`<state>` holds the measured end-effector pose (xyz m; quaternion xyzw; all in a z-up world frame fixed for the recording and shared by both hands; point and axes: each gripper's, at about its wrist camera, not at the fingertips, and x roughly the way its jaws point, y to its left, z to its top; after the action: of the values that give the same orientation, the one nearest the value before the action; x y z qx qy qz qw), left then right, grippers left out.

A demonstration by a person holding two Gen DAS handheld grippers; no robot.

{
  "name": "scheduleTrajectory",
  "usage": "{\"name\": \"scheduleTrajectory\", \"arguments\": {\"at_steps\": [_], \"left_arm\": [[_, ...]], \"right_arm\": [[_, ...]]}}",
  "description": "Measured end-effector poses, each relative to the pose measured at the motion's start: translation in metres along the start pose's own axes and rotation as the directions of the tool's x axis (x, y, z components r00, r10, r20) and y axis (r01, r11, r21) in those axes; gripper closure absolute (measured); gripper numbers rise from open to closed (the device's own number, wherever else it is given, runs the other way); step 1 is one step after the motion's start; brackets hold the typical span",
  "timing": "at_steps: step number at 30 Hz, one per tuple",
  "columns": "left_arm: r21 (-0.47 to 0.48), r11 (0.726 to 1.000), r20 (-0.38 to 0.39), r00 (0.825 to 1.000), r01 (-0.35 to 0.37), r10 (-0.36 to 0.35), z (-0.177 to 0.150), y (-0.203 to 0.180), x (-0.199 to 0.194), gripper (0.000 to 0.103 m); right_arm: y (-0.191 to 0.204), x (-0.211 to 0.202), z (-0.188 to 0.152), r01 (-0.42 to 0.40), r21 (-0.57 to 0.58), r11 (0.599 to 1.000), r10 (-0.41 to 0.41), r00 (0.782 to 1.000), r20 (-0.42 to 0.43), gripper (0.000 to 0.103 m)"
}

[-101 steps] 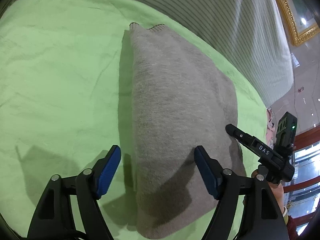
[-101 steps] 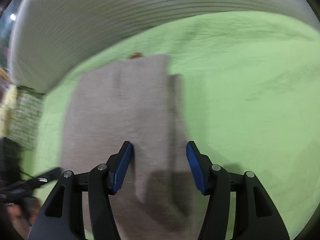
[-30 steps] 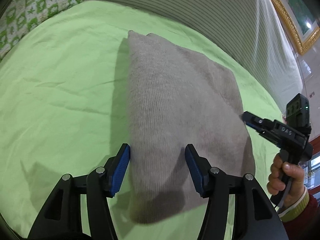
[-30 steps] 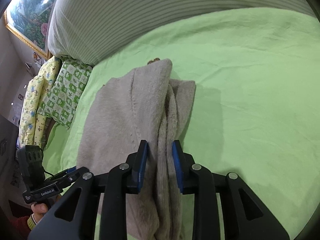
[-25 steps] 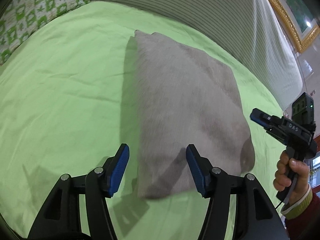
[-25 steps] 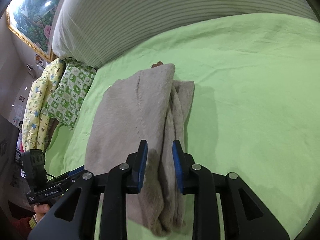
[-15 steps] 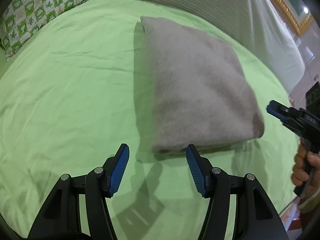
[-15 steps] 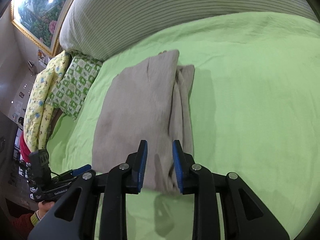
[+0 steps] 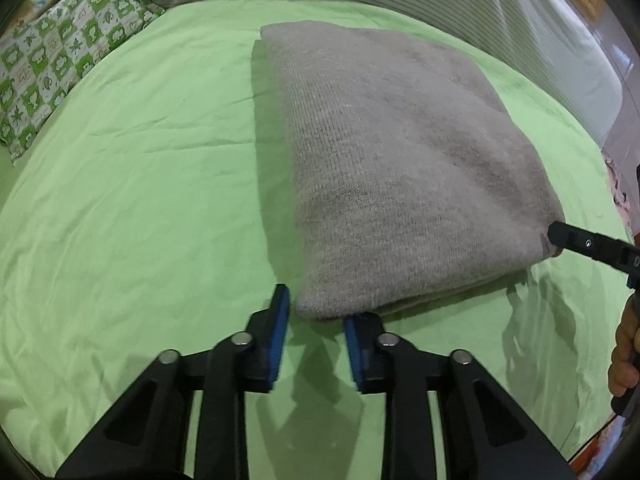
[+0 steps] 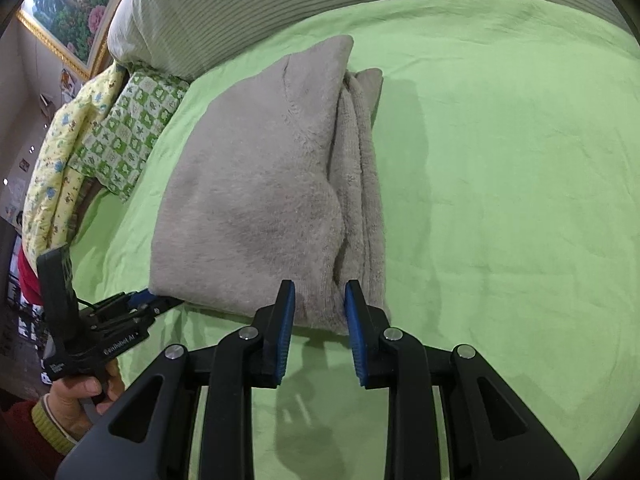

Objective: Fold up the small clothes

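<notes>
Currently: one folded grey sweater (image 9: 400,160) on green bed (image 9: 140,200); two tools. Left tool (image 9: 314,316) closing, narrow gap at near left corner, nothing gripped. Right tool (image 10: 320,308) closing, near right edge between pads, unpinched.

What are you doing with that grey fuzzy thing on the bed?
A person is folding a small grey sweater on a green sheet, with a two-finger gripper in each hand. The sweater lies folded into a neat rectangle. The left gripper sits at its near corner with jaws closing, the corner just ahead of them, not yet pinched. The right gripper is at the other near corner, jaws also closing around the bunched edge. A patterned pillow lies off to the side.
</notes>
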<state>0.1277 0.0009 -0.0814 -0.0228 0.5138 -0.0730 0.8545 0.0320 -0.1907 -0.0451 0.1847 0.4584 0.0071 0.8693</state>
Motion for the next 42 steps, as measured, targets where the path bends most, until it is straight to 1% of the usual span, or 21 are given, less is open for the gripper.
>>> {"name": "scheduleTrajectory", "arguments": {"at_steps": [1, 2, 4, 7, 11, 14, 16, 18, 19, 21, 22, 23, 26, 28, 29, 30, 32, 34, 35, 39, 42], "left_arm": [[0.004, 1.0, 0.002, 1.0, 0.002, -0.002, 0.0, -0.001, -0.001, 0.086], [0.011, 1.0, 0.005, 1.0, -0.005, 0.005, -0.001, -0.002, -0.002, 0.088], [0.028, 0.999, 0.005, 0.999, -0.033, 0.033, -0.002, -0.004, -0.002, 0.093], [0.027, 0.999, 0.004, 0.999, -0.038, 0.038, -0.003, -0.003, -0.004, 0.093], [0.064, 0.995, -0.003, 0.997, -0.074, 0.074, -0.007, -0.01, 0.001, 0.093], [0.074, 0.993, -0.005, 0.996, -0.087, 0.088, -0.01, -0.013, 0.003, 0.093], [0.083, 0.993, -0.006, 0.996, -0.088, 0.089, -0.011, -0.014, 0.002, 0.093], [0.09, 0.992, -0.009, 0.996, -0.093, 0.094, -0.012, -0.014, 0.0, 0.092], [0.087, 0.993, -0.018, 0.996, -0.085, 0.087, -0.013, -0.013, -0.001, 0.092], [0.08, 0.994, -0.031, 0.996, -0.081, 0.084, -0.016, -0.011, -0.004, 0.085], [0.073, 0.993, -0.038, 0.995, -0.088, 0.09, -0.018, -0.01, -0.007, 0.084], [0.069, 0.993, -0.039, 0.995, -0.091, 0.094, -0.019, -0.009, -0.009, 0.083], [0.057, 0.993, -0.021, 0.994, -0.101, 0.103, -0.019, -0.007, -0.023, 0.081], [0.047, 0.991, 0.004, 0.992, -0.123, 0.123, -0.014, -0.006, -0.036, 0.067], [0.036, 0.992, 0.017, 0.992, -0.122, 0.122, -0.013, -0.005, -0.041, 0.065], [0.017, 0.994, 0.041, 0.993, -0.107, 0.106, -0.008, -0.004, -0.049, 0.064], [-0.036, 0.998, 0.088, 0.995, -0.046, 0.049, 0.004, 0.0, -0.064, 0.063], [-0.086, 0.996, 0.128, 0.991, 0.039, -0.028, 0.021, 0.001, -0.073, 0.057], [-0.096, 0.993, 0.14, 0.989, 0.065, -0.051, 0.029, 0.0, -0.073, 0.056], [-0.105, 0.987, 0.167, 0.981, 0.121, -0.103, 0.061, -0.007, -0.057, 0.057], [-0.104, 0.986, 0.148, 0.982, 0.131, -0.115, 0.076, -0.01, -0.039, 0.059]], "right_arm": [[0.001, 0.001, 0.0, 0.008, -0.01, 1.0, -0.008, 1.0, -0.001, 0.091], [0.002, 0.001, 0.0, 0.015, -0.022, 1.0, -0.015, 1.0, -0.004, 0.095], [0.001, -0.002, 0.0, 0.017, -0.029, 0.999, -0.017, 1.0, 0.002, 0.096], [0.001, -0.015, 0.002, 0.016, -0.05, 0.999, -0.015, 1.0, 0.025, 0.096], [-0.003, -0.01, 0.003, 0.061, -0.089, 0.994, -0.062, 0.998, -0.008, 0.097], [-0.013, 0.011, 0.0, 0.092, -0.078, 0.993, -0.096, 0.994, -0.049, 0.097], [-0.017, 0.018, -0.002, 0.089, -0.046, 0.995, -0.092, 0.994, -0.064, 0.097], [-0.018, 0.015, -0.001, 0.083, -0.02, 0.996, -0.084, 0.995, -0.057, 0.096], [-0.018, 0.014, 0.0, 0.08, -0.017, 0.997, -0.081, 0.995, -0.063, 0.094], [-0.016, 0.009, 0.0, 0.075, -0.017, 0.997, -0.076, 0.995, -0.063, 0.089], [-0.017, 0.004, 0.001, 0.076, -0.015, 0.997, -0.077, 0.995, -0.063, 0.081], [-0.017, 0.001, 0.001, 0.08, -0.01, 0.997, -0.081, 0.995, -0.06, 0.077], [-0.02, -0.015, 0.004, 0.063, 0.022, 0.998, -0.062, 0.998, -0.022, 0.076], [-0.021, -0.025, 0.009, 0.052, 0.036, 0.998, -0.053, 0.999, 0.01, 0.076], [-0.022, -0.029, 0.012, 0.044, 0.041, 0.998, -0.045, 0.999, 0.027, 0.076], [-0.021, -0.032, 0.015, 0.035, 0.044, 0.998, -0.037, 0.998, 0.042, 0.076], [-0.016, -0.037, 0.026, 0.009, 0.038, 0.999, -0.012, 0.997, 0.08, 0.076], [-0.009, -0.039, 0.036, 0.001, 0.012, 1.0, -0.002, 0.993, 0.114, 0.076], [-0.004, -0.037, 0.043, -0.004, -0.005, 1.0, 0.005, 0.992, 0.125, 0.076], [0.011, -0.021, 0.064, -0.027, -0.04, 0.999, 0.033, 0.99, 0.139, 0.076], [0.015, -0.006, 0.076, -0.07, -0.031, 0.997, 0.073, 0.989, 0.128, 0.076]]}}
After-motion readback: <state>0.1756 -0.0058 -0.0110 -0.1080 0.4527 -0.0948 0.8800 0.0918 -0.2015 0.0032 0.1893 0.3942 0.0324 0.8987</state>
